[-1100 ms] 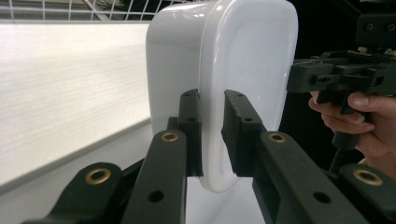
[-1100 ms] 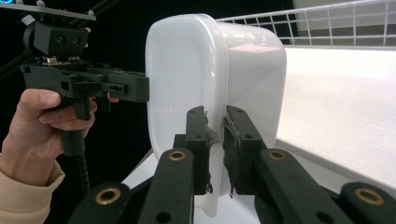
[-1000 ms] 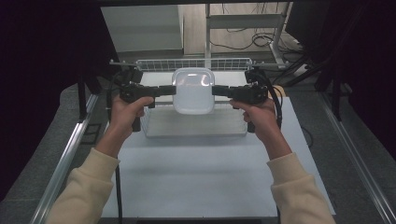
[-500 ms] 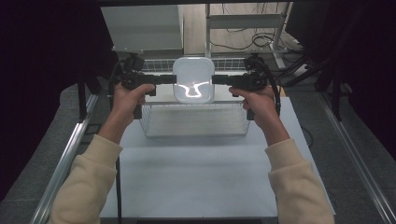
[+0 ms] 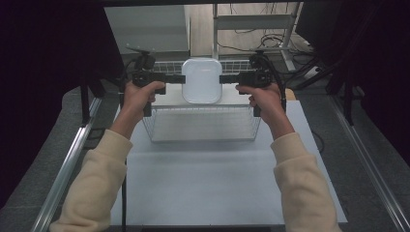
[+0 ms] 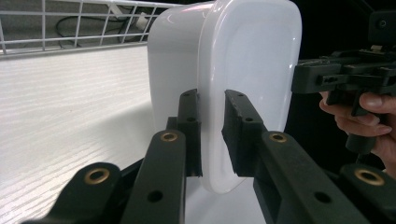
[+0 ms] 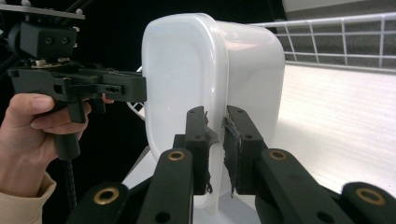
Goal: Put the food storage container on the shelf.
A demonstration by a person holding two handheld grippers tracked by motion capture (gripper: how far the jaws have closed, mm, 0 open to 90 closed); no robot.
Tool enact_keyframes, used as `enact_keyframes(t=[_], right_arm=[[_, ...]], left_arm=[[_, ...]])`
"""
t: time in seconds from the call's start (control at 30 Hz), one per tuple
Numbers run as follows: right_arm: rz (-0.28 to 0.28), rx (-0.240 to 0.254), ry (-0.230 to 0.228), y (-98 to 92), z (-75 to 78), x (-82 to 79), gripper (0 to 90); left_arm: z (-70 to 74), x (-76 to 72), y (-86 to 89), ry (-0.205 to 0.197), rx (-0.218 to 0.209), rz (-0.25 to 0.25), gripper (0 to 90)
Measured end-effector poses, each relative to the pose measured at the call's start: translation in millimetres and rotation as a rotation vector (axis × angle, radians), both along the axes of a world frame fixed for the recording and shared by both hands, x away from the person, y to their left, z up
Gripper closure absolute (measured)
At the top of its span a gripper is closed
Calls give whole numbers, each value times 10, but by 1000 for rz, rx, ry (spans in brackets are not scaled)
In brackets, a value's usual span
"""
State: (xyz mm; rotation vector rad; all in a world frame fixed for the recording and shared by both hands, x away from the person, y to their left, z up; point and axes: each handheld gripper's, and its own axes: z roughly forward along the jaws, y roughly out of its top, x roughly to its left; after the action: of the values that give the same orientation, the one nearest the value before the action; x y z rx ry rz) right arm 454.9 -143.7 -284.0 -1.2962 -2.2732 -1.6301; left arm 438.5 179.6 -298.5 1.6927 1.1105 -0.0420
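Note:
A white plastic container (image 5: pixel 201 80) with rounded corners hangs over the far part of a wire basket (image 5: pixel 203 124), turned so a broad face looks at the high camera. My left gripper (image 5: pixel 179 80) is shut on its left rim and my right gripper (image 5: pixel 223 79) is shut on its right rim. In the left gripper view my left gripper (image 6: pixel 212 135) has both pads pressed on the thin rim of the container (image 6: pixel 247 79). In the right gripper view my right gripper (image 7: pixel 215 140) pinches the opposite rim of the container (image 7: pixel 187 79) the same way.
The basket stands on a white table (image 5: pixel 203 188) between two metal side rails (image 5: pixel 67 169). A metal shelf frame and cables (image 5: pixel 256 29) lie behind the table. Dark curtains close off both sides.
Both hands have carried the container away from the person, from over the basket's middle to its far rim. The container has turned, so a different face looks up.

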Motion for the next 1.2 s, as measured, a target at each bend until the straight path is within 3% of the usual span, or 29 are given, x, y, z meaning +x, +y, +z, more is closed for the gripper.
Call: enact_keyframes(t=[0.23,0.27,0.37,0.43,0.47,0.5,0.57,0.7,0.87,1.03,1.13,1.2], right_arm=[[-36,36,50,-9,-68,131,784],[-45,59,74,-16,-90,186,777],[-61,70,104,-17,-109,245,761],[-82,52,135,10,-129,297,732],[-98,45,160,39,-160,346,714],[-98,45,160,39,-160,346,714],[-115,67,181,49,-183,406,713],[-130,83,209,53,-202,448,711],[-144,97,241,51,-242,476,699],[-145,105,247,43,-246,477,691],[-128,117,237,47,-247,471,600],[-126,119,198,56,-215,434,519]], left_arm=[[-21,106,-4,24,-35,20,772],[-31,151,-1,46,-54,25,765],[-53,211,5,71,-74,18,756],[-83,278,22,103,-83,8,735],[-120,344,51,138,-100,13,719],[-120,344,51,138,-100,13,717],[-182,424,90,187,-157,18,712],[-235,480,97,221,-195,35,700],[-291,513,74,231,-197,52,662],[-299,509,58,207,-195,56,647],[-283,489,34,176,-199,58,551],[-242,448,21,140,-177,79,448]])
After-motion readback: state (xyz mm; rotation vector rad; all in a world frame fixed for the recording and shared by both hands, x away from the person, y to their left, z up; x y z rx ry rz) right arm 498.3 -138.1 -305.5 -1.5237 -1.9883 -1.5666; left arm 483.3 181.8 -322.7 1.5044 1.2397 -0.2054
